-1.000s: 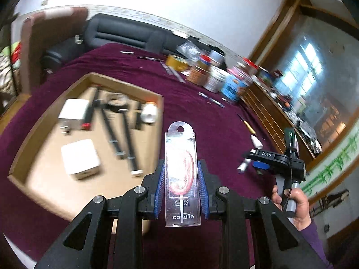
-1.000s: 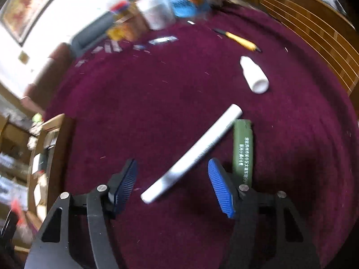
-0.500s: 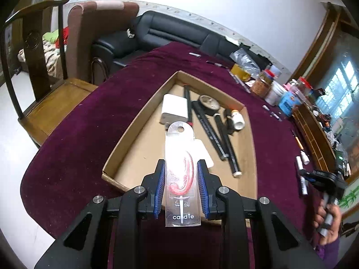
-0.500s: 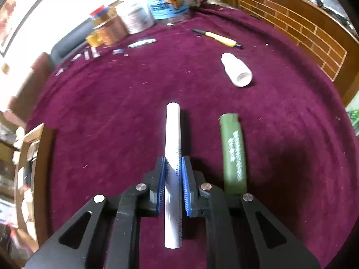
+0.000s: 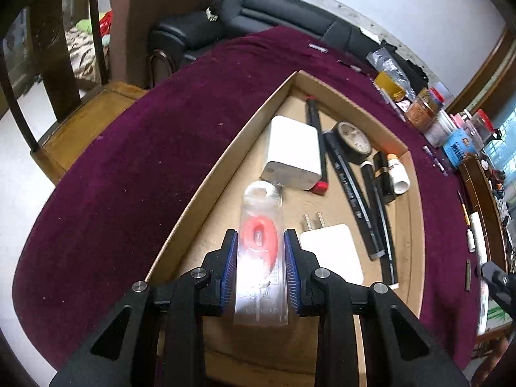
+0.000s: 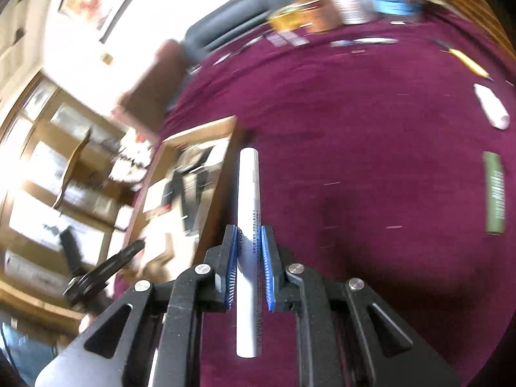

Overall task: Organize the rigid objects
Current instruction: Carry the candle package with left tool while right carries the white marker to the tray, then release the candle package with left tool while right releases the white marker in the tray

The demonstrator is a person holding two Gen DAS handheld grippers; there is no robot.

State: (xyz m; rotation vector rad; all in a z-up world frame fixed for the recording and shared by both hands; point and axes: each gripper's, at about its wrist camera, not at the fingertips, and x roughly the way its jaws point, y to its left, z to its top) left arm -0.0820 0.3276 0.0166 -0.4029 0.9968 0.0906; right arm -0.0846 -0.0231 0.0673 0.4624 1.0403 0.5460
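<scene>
Over the cardboard tray (image 5: 206, 174), left wrist view: candle pack (image 5: 260, 258) is held between nearly closed left gripper (image 5: 260, 271) pads; a drop risks landing on the white charger (image 5: 332, 251). Right wrist view: right gripper (image 6: 248, 264) is clamped on white marker (image 6: 247, 225), above the cloth beside the tray (image 6: 222, 174); blur suggests speed, so a rim clip is possible.

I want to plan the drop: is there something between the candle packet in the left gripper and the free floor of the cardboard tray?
Nothing visible. The candle packet hangs over bare tray floor, between the left wall and the white charger.
</scene>
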